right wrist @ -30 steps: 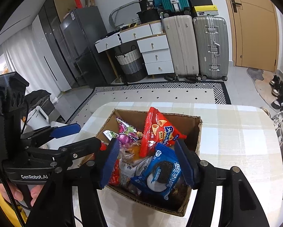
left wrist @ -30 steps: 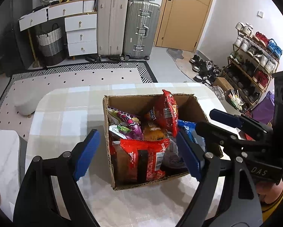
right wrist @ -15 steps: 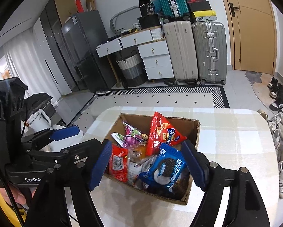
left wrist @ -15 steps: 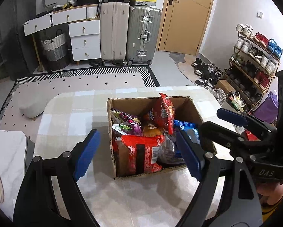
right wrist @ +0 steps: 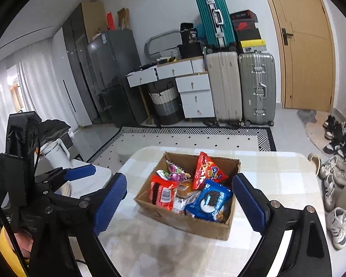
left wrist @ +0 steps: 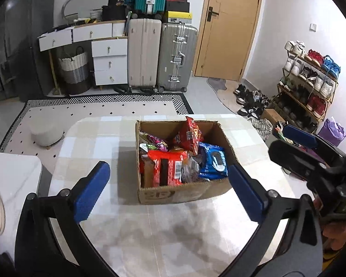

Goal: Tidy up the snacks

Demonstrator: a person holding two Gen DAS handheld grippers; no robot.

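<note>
Snacks filled the box (left wrist: 182,194); both grippers, left (left wrist: 170,189) and right (right wrist: 182,204), hung released near it, needing one packet picked cleanly.

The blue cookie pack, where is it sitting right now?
In the right wrist view the blue cookie pack lies in the cardboard box, at its near right corner, just below the upright red chip bag.

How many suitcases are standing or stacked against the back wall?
3. A beige suitcase and a silver suitcase stand upright side by side on the floor left of the door; a teal suitcase sits on top of them. Others may be hidden behind.
</note>
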